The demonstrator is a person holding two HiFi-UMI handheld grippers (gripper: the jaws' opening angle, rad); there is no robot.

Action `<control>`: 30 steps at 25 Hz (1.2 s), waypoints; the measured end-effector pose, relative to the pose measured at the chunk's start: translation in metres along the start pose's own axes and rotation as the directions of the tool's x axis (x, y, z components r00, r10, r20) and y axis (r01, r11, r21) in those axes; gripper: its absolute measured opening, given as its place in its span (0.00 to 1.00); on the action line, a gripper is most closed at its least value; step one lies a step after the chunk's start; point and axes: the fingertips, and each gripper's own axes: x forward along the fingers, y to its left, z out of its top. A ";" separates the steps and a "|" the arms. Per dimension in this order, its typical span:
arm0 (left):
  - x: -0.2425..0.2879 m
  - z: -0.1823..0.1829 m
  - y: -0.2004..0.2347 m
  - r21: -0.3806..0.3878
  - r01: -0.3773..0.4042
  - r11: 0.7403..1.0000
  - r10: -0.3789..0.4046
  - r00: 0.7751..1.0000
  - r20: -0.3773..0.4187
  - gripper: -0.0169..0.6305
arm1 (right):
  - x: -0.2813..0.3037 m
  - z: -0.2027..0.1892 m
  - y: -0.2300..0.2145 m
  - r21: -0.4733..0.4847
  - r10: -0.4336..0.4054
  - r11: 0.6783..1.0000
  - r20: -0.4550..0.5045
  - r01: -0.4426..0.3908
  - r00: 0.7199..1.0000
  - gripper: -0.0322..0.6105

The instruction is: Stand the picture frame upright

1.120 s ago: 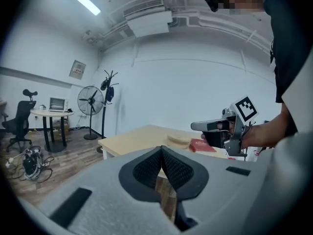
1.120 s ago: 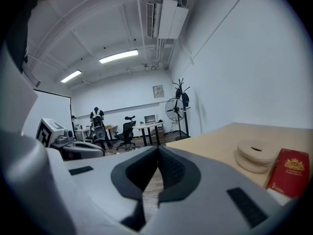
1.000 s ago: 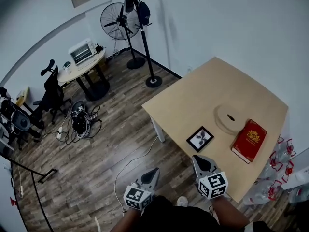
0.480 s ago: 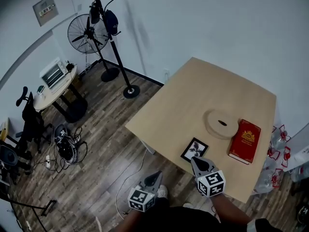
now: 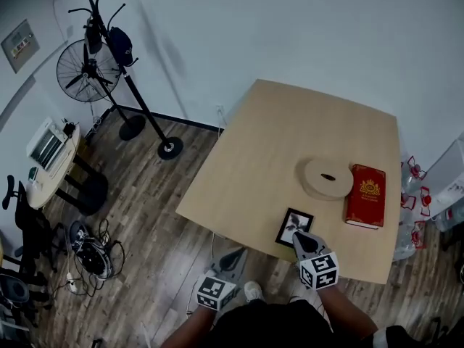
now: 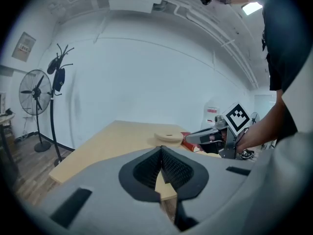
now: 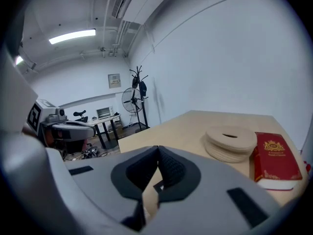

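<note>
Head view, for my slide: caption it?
Right tongs, shut, at the picture frame lying flat on table, beside wooden disc and red book.

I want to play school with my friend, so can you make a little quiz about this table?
1. True or false: the frame stands upright on the table.
2. What lies right beside the red book? A) a round wooden disc B) a cup C) a ball
3. Which is nearer the frame: the left tongs or the right tongs?
Key: 1 false, it lies flat. 2 A. 3 the right tongs.
</note>
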 end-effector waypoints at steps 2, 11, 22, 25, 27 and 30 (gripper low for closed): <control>0.007 -0.001 0.006 0.002 0.035 0.999 -0.035 0.999 -0.005 0.03 | 0.001 -0.002 -0.002 0.016 -0.033 0.999 -0.003 0.033 0.999 0.06; 0.045 -0.008 0.008 -0.001 0.138 0.990 -0.138 0.989 -0.046 0.03 | -0.023 -0.030 -0.031 0.096 -0.137 0.985 -0.048 0.141 0.989 0.06; 0.104 -0.009 0.009 -0.016 0.130 0.991 -0.131 0.985 -0.111 0.03 | -0.008 -0.052 -0.085 0.115 -0.153 0.978 -0.168 0.174 0.974 0.06; 0.112 -0.008 0.005 -0.005 0.127 0.992 -0.127 0.983 -0.133 0.03 | 0.000 -0.062 -0.091 0.127 -0.132 0.979 -0.201 0.160 0.971 0.07; 0.122 -0.006 0.002 0.001 0.130 0.991 -0.129 0.981 -0.144 0.03 | 0.007 -0.067 -0.099 0.153 -0.117 0.976 -0.219 0.153 0.969 0.09; 0.135 -0.006 -0.004 -0.001 0.130 0.992 -0.129 0.980 -0.154 0.03 | 0.014 -0.078 -0.108 0.190 -0.078 0.973 -0.256 0.129 0.964 0.19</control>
